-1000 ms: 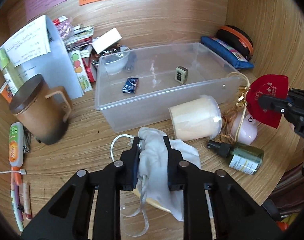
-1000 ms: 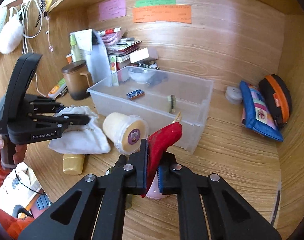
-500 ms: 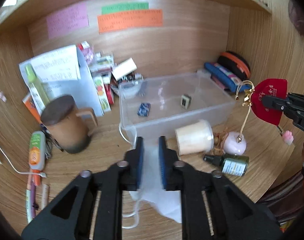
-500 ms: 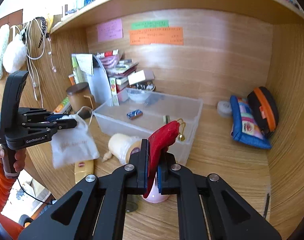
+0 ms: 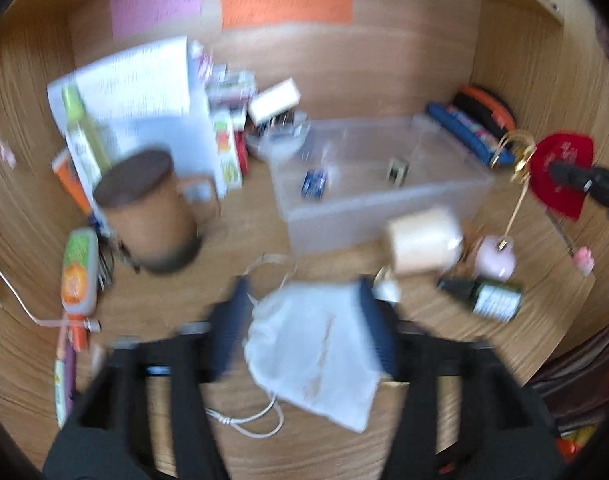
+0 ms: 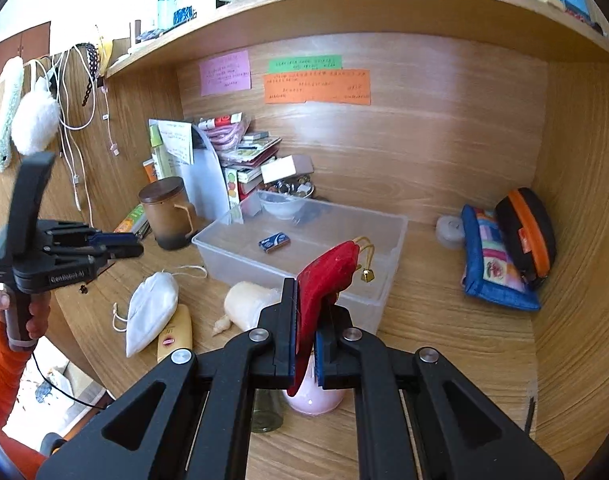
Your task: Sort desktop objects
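My left gripper [image 5: 304, 312] is open and held above the desk; it also shows in the right wrist view [image 6: 132, 242]. Below it a white drawstring pouch [image 5: 316, 352] lies on the desk, free of the fingers, also seen in the right wrist view [image 6: 152, 312]. My right gripper [image 6: 306, 332] is shut on a red pouch [image 6: 324, 284] with gold cords, held above the near right corner of a clear plastic bin [image 6: 384, 292]. The red pouch also shows in the left wrist view [image 5: 560, 176]. The bin [image 5: 384, 204] holds a small blue box [image 6: 274, 242].
A cream jar [image 6: 248, 304] lies on its side before the bin. A yellow tube [image 6: 176, 334], a pink round object [image 5: 496, 256] and a dark bottle [image 5: 484, 296] lie near it. A brown mug [image 6: 168, 212] stands left. Pencil cases [image 6: 504, 248] lie right.
My left gripper opened and let the white pouch drop onto the desk. My right gripper kept its hold on the red pouch and rose a little.
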A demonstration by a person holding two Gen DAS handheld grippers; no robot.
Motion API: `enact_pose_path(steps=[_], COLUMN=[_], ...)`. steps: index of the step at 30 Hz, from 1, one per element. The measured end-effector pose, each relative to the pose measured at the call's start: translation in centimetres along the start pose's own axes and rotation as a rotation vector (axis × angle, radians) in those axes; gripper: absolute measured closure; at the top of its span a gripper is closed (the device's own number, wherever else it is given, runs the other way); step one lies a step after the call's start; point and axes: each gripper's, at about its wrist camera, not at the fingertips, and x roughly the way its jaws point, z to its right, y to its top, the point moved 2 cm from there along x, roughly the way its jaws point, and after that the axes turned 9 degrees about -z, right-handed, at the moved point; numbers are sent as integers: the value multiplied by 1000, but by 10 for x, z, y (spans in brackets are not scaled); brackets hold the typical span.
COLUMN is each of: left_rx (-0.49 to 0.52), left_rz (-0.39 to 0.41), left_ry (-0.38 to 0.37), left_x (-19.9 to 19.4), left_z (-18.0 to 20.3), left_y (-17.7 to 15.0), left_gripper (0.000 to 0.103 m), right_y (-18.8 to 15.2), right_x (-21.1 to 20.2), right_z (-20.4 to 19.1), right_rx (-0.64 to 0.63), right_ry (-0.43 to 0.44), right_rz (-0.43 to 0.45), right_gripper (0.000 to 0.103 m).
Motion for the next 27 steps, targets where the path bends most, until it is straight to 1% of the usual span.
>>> enact_pose_path(steps=[3,5,6,8,10,11,12,14,16,17,18,19,20,21,22,24,27], left_rx=[13,49,64,87,99,98,87,47,8,-13,-38,-58,-90,-110,-132,-168,-215], left_rz=[-74,-105,-109,-122,-136,-138,-137,-152,-155,-149,-137,-128,-121,-120,-119,-118,-123], left_ry=[-79,-113,-107,-98,-90,-85,-90,-132,-156,-166,-180,-187,-202,-213,-226,-260,-315], left_x=[23,36,40,47,54,57,60,67,71,73,72,71,70,69,68,68,68], left_z=[-4,2,5,10,14,14,13,7,0,-4,-9,-12,-18,-22,-28,-38,-49], left_y=[-16,-25,-27,-28,-26,-25,-24,-21,-20,-19,-20,-21,-22,-22,-22,-25,-28], left_gripper=[34,27,24,19,11,9,3,2,2,3,8,17,24,36,45,54,58], right_y=[0,0,0,1,0,0,0,0,1,1,1,2,3,4,6,12,22], right_x=[6,9,10,13,16,17,18,20,21,22,22,22,23,24,25,29,32], right_z=[-1,-5,-7,-10,-15,-17,-18,-20,-21,-22,-22,-22,-23,-23,-23,-22,-21], right_rx=[-1,-8,-13,-23,-33,-38,-41,-46,-50,-51,-53,-54,-55,-58,-56,-54,-52], right_ry=[12,16,18,21,23,23,24,25,27,28,29,28,29,29,27,30,30], right_rz=[-10,-16,-19,-27,-32,-36,-39,-42,-45,-46,-46,-44,-44,-44,-43,-46,-39], right_gripper=[97,97,97,97,97,97,97,97,97,97,97,97,97,97,97,97,97])
